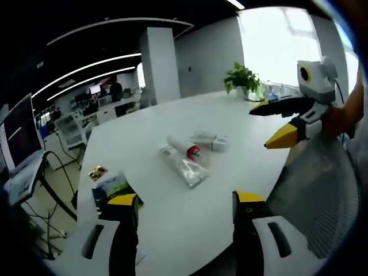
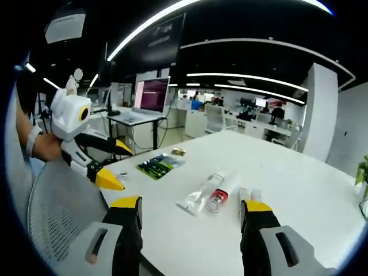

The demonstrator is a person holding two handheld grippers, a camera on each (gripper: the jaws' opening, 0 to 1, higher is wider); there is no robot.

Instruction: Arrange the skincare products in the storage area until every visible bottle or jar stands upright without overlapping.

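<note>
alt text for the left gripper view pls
Three skincare tubes lie flat in a loose cluster on a white table, none upright. The left gripper is open and empty near the table edge; the right gripper is open at right.

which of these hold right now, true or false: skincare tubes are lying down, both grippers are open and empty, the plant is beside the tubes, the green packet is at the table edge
1. The clear and white skincare tubes lie flat on the white round table. True.
2. The left gripper and the right gripper are open, holding nothing. True.
3. The green potted plant stands right beside the tubes. False: it sits at the far side of the table, well apart from them.
4. The green printed packet lies near the table edge. True.
5. One tube stands upright. False: all lie down.
</note>
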